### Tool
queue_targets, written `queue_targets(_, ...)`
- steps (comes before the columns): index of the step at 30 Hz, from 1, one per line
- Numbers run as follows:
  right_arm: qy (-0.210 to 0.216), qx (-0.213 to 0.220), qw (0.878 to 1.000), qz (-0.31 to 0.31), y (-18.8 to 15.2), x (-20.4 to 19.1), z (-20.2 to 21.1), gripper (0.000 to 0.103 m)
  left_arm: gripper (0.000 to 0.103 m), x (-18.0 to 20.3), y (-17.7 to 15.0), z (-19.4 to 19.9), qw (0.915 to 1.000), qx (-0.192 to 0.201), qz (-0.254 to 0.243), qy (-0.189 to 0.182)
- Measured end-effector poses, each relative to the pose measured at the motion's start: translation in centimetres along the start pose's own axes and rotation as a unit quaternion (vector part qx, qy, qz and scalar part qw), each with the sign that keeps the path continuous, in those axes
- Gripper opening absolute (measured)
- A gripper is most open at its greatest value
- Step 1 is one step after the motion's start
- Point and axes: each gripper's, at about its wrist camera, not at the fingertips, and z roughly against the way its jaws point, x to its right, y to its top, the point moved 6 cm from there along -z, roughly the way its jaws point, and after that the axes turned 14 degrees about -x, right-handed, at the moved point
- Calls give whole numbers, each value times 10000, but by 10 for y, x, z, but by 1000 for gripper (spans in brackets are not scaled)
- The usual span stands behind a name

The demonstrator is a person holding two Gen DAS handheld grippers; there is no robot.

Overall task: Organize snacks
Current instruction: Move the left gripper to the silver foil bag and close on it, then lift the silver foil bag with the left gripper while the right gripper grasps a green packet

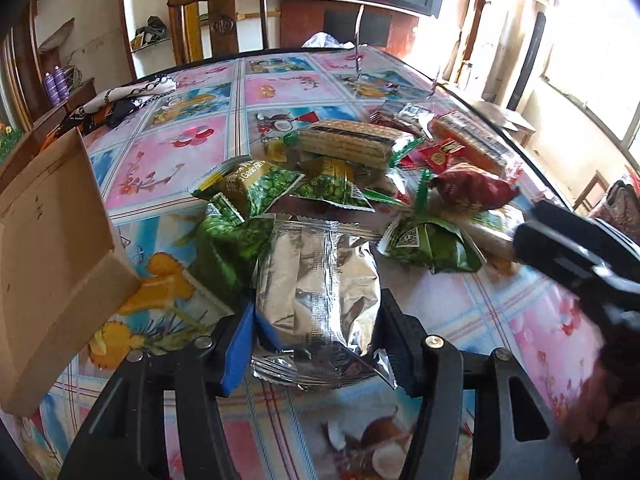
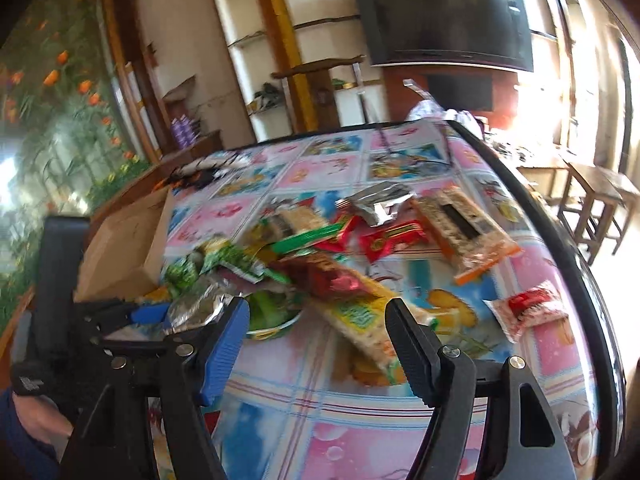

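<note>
Our left gripper (image 1: 316, 336) clamps the crinkled silver foil snack packet (image 1: 320, 280) at the pile's near edge; the open brown cardboard box (image 1: 52, 240) lies left. Our right gripper (image 2: 316, 344) hangs open, empty.

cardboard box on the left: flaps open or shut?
Open. In the left wrist view the cardboard box has a flap standing up, and the right wrist view looks into its brown interior. Whether it holds snacks cannot be told.
</note>
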Motion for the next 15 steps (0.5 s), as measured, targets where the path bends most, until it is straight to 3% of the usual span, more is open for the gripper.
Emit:
queue_targets(11,378,-795,9955,354,-3,-26,-38,65,57,-13,-23,33,9989,319,-100,-333)
queue_targets(15,74,-987,9944,358,-3,-33,-54,65,57,-22,-26,43,9984,463,-44,-318)
